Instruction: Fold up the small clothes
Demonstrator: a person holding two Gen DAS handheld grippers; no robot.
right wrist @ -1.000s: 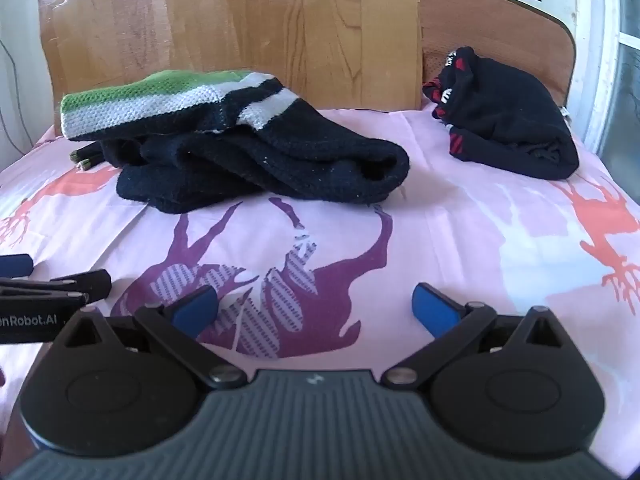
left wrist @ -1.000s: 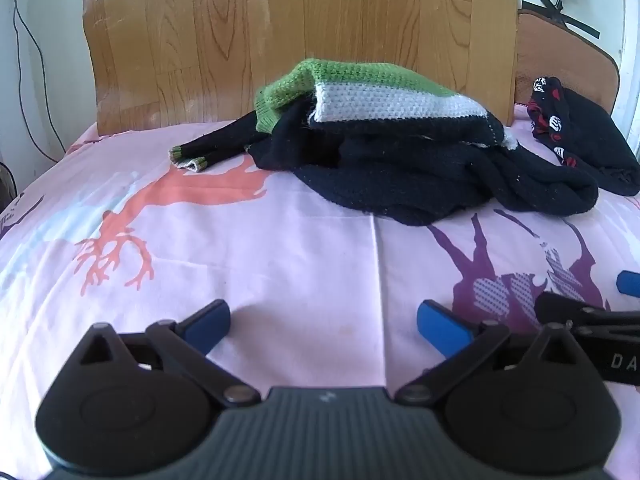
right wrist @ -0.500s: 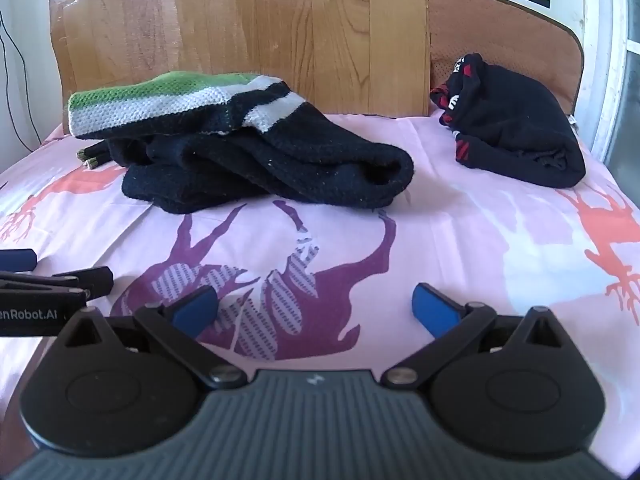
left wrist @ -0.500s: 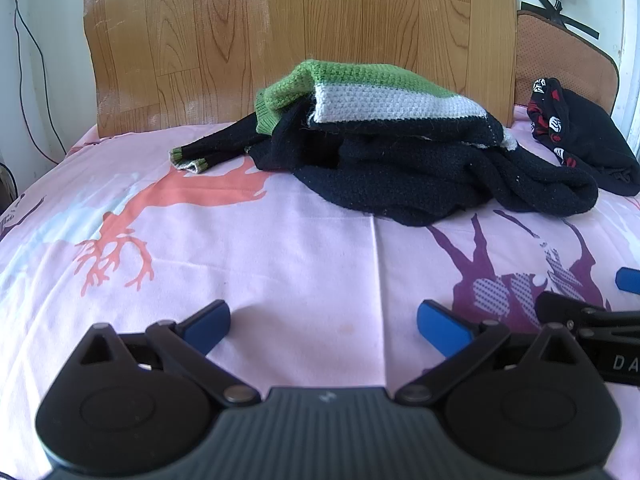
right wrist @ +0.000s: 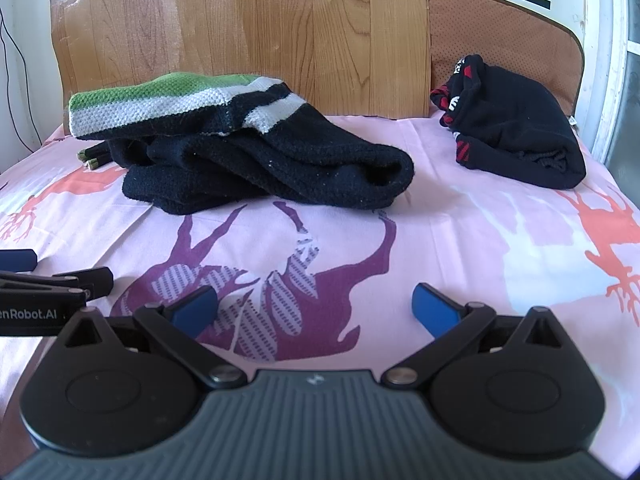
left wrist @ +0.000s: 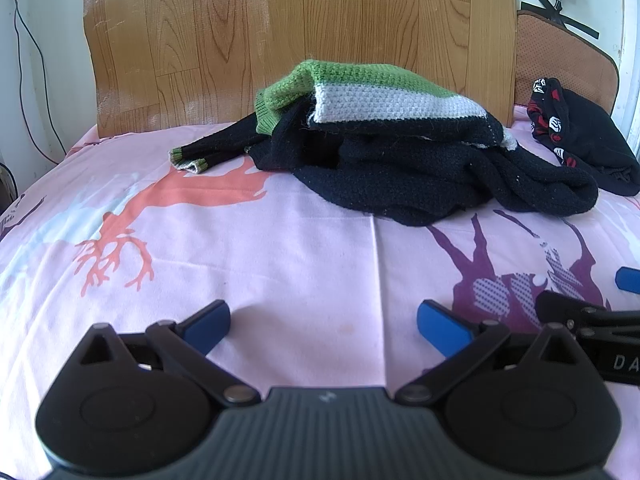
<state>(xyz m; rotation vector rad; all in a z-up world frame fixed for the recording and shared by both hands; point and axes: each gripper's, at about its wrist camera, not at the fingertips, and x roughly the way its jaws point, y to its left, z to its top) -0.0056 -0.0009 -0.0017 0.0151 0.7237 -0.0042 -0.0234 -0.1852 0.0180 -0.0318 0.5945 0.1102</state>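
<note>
Sweater: knitted sweater (left wrist: pixel 400 152) in black with green and white stripes, crumpled in a heap on the pink deer-print bedsheet (left wrist: pixel 280 248), near the wooden headboard (left wrist: pixel 280 32).
Left gripper: left gripper (left wrist: pixel 322 322) held low over the sheet, level, jaws spread wide, holding nothing, well short of the heap.
Right gripper: right gripper (right wrist: pixel 316 306) just beside it, over the purple deer print (right wrist: pixel 272 288), blue fingertips (right wrist: pixel 434 308) wide apart, empty.
Nearby: 1 black garment with red and white pattern (right wrist: pixel 516 140) lies bunched to the right, apart from the sweater; brown cushion (right wrist: pixel 504 24) stands behind it.
In the way: nothing lies between grippers and sweater.
Hidden: sweater's folds cover its shape; 1 cuffed sleeve (left wrist: pixel 200 158) pokes out left.
</note>
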